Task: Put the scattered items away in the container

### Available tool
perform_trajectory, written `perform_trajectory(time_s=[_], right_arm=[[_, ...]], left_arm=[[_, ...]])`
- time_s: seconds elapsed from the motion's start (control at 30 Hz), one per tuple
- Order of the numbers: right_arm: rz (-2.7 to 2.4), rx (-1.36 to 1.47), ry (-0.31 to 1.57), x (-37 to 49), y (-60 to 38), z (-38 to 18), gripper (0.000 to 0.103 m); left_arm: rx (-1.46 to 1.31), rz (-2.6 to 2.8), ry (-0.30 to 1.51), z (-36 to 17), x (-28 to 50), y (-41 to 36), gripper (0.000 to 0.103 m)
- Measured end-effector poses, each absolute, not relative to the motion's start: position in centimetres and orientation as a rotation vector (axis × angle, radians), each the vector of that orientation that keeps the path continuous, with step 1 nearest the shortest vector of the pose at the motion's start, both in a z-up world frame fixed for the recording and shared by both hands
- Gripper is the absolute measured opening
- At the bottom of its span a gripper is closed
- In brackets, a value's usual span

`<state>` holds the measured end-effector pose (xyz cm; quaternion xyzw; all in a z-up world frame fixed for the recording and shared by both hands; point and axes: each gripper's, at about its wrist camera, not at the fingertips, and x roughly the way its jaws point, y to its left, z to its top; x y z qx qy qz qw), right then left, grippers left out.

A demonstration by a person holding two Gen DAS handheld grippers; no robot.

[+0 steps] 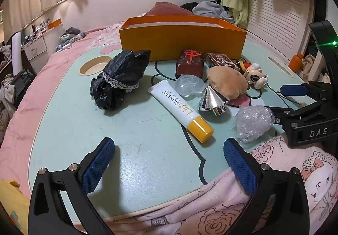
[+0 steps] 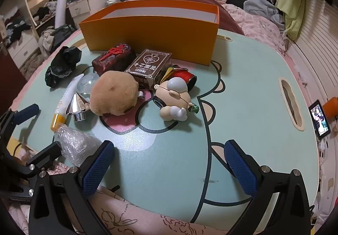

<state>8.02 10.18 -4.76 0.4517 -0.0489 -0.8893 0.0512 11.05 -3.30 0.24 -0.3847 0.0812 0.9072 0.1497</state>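
Both grippers are hovering over the near edge of the lap table (image 1: 147, 150), which is sitting on a pink bed cover (image 1: 285, 171).

Left gripper (image 1: 169, 163): jaws are standing wide apart, nothing between the blue pads (image 1: 97, 165); bare tabletop is showing in the gap.

Right gripper (image 2: 169, 165): jaws are likewise standing wide apart, holding nothing. Its left pad is lying just beside the bubble-wrap bundle (image 2: 74, 142); contact cannot be told.

The orange box (image 1: 181, 40) is standing at the far side of the table, open on top; the white inside walls are showing, and its floor is hidden from both views.

Scattered items are all lying on the table in front of the box:
- black lace-trimmed scrunchie (image 1: 118, 78), to the left, near a round cup recess (image 1: 95, 66)
- white lip-cream tube (image 1: 179, 108) with a yellow cap, lying diagonally
- clear round piece (image 1: 189, 85), just beyond the tube
- chrome cone (image 1: 211, 99), touching the tan plush (image 1: 227, 83)
- dark red block (image 1: 190, 64) and a brown card box (image 1: 221, 60), close to the orange wall
- cream toy figure (image 2: 175, 97), on its side, with a red cylinder (image 2: 188, 78) behind it

A small screen (image 2: 320, 118) is glowing off the table's right edge.
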Motion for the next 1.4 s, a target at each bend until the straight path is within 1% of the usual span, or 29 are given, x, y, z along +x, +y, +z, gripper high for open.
perform_trajectory(time_s=[0.23, 0.53, 0.93, 1.4], right_arm=[[-2.685, 1.292, -0.098, 8.0, 10.2, -4.9, 0.103], [-2.678, 1.273, -0.094, 8.2, 10.4, -5.0, 0.103], [-2.717, 1.313, -0.124, 8.4, 11.1, -4.9, 0.103], [-2.706, 1.305, -0.103, 8.1, 11.1, -5.0, 0.103]], left_arm=[[-1.111, 2.602, 0.233, 0.2, 11.1, -3.4, 0.103], [-1.117, 2.595, 0.240, 0.2, 11.0, -3.7, 0.103], [-1.113, 2.579, 0.249, 0.3, 10.7, -3.6, 0.103], [-1.106, 2.582, 0.250, 0.2, 10.5, -3.3, 0.103]])
